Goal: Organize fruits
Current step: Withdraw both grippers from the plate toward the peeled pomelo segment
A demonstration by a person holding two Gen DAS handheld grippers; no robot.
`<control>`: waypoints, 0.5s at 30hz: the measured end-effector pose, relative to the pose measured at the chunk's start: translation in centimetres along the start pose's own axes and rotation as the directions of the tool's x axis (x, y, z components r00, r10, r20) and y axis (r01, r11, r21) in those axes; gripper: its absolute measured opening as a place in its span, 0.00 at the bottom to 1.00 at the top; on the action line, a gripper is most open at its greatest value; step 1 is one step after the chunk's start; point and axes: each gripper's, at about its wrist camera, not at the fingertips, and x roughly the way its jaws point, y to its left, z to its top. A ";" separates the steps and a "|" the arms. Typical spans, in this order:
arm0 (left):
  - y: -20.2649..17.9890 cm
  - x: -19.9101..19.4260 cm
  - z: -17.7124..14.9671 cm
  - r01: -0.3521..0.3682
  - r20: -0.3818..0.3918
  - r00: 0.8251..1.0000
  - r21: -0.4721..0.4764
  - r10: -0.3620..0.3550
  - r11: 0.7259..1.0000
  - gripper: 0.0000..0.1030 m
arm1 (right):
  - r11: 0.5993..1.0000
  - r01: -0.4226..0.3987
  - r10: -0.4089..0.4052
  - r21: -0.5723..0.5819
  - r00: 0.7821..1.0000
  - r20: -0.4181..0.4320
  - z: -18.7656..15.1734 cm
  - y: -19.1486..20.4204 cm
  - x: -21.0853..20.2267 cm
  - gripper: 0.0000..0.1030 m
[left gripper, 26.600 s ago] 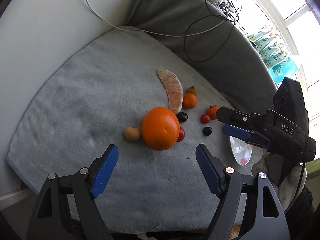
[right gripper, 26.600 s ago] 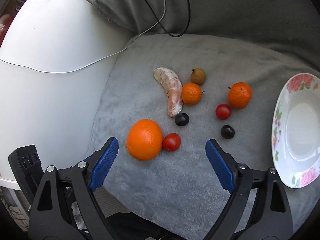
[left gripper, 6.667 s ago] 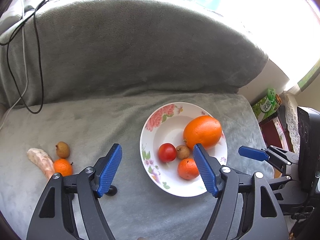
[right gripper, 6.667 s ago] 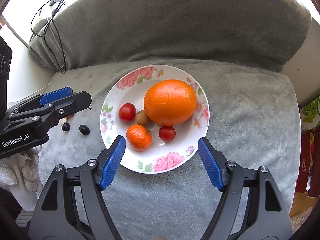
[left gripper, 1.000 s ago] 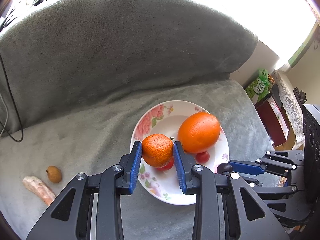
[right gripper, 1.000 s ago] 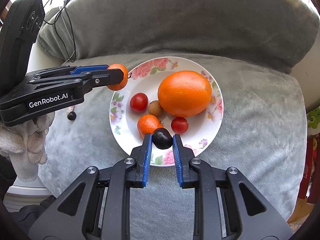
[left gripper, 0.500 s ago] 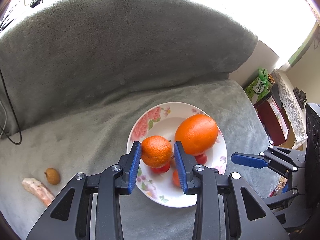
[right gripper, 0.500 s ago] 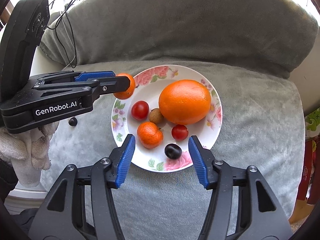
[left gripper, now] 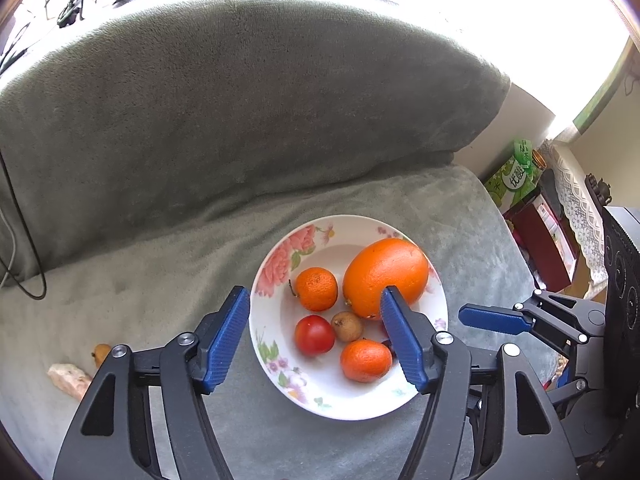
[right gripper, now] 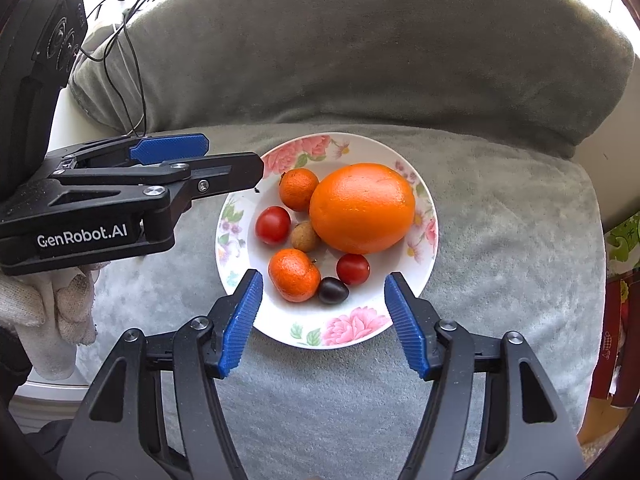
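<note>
Seven fruits are lying in the floral plate point(right gripper: 424, 280), which is resting on the grey blanket point(right gripper: 500, 240) covering the sofa seat. The large orange point(right gripper: 362, 207) is occupying the far right part of the plate, touching the far mandarin point(right gripper: 299, 189) on its left and the small brown longan point(right gripper: 305, 236) just below that. A red cherry tomato point(right gripper: 273, 225) is sitting left of the longan, while the near mandarin point(right gripper: 294, 275), a dark grape point(right gripper: 333, 290) and a second cherry tomato point(right gripper: 352, 268) are lining the near side. The right gripper point(right gripper: 322, 322) is hovering over the plate's near rim, its jaws opening with nothing pressed between the blue pads; the grape and near mandarin are lying just beyond the fingertips. The left gripper point(left gripper: 314, 334) is likewise opening above the plate, empty, with the far mandarin lying free on the plate beyond its fingers. In the right wrist view this left gripper is reaching in from the left, carried by a hand in a white glove point(right gripper: 60, 308). Off the plate, at the left edge of the left wrist view, another longan point(left gripper: 101, 352) and a pale peeled citrus segment point(left gripper: 70, 376) are lying on the blanket. Black cables point(right gripper: 128, 60) are trailing over the sofa back, and green cartons point(left gripper: 514, 174) are standing beyond the sofa's right end.
</note>
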 end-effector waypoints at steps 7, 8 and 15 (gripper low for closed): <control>0.3 -0.1 0.1 -0.019 -0.007 1.000 -0.022 0.019 1.000 0.72 | 1.000 0.026 -0.026 0.004 1.000 0.007 0.1 0.0 0.0 0.64; 0.4 -0.1 0.1 -0.021 -0.006 1.000 -0.024 0.021 0.999 0.72 | 0.999 0.033 -0.033 0.006 0.999 0.009 0.2 -0.1 0.0 0.64; 0.6 -0.6 0.0 -0.034 -0.001 0.999 -0.029 0.034 0.999 0.73 | 0.998 0.056 -0.056 0.020 0.998 0.014 0.2 -0.3 -0.3 0.64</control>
